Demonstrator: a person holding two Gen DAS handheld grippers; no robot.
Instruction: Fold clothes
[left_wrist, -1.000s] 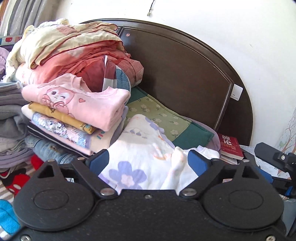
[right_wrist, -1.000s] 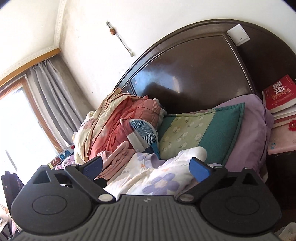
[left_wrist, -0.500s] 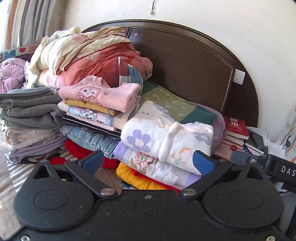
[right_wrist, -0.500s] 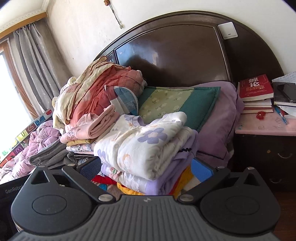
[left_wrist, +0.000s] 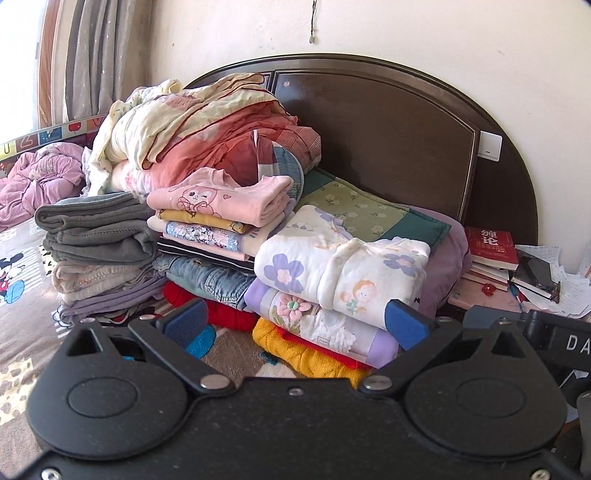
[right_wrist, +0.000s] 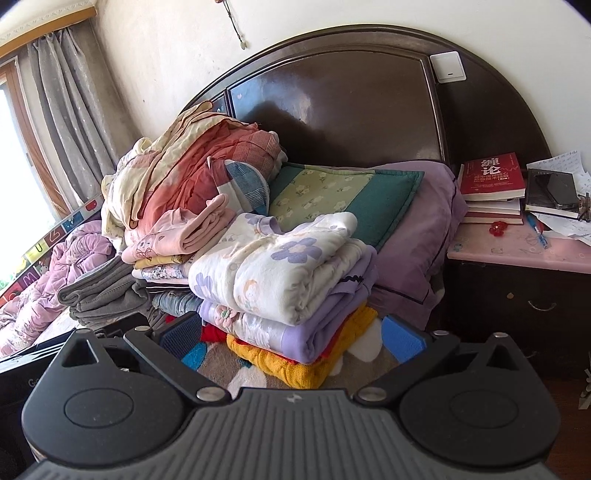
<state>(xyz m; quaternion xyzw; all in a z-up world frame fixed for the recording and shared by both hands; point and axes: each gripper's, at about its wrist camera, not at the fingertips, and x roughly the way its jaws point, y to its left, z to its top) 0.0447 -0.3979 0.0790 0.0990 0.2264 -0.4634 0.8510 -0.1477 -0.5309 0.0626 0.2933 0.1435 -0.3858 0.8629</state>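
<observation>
A folded white garment with purple flowers (left_wrist: 343, 266) (right_wrist: 273, 266) tops a stack of a lilac piece (right_wrist: 295, 332) and a yellow knit (left_wrist: 306, 354). Left of it stands a taller pile topped by a pink folded top (left_wrist: 221, 199) (right_wrist: 177, 232), and a grey pile (left_wrist: 96, 236) sits further left. My left gripper (left_wrist: 295, 325) is open, held back from the stacks with nothing between its blue pads. My right gripper (right_wrist: 291, 336) is open too, a short way in front of the yellow knit, holding nothing.
Heaped bedding (left_wrist: 199, 125) and a green pillow (right_wrist: 343, 195) lean on the dark headboard (left_wrist: 388, 129). A pink-topped nightstand (right_wrist: 517, 251) with red books (right_wrist: 493, 177) stands right. A crumpled purple quilt (left_wrist: 40, 181) lies far left. The patterned bedspread (left_wrist: 22, 280) shows below.
Both grippers have pulled back from the flowered garment, which now rests on its stack. More of the bed, piles and nightstand has come into view.
</observation>
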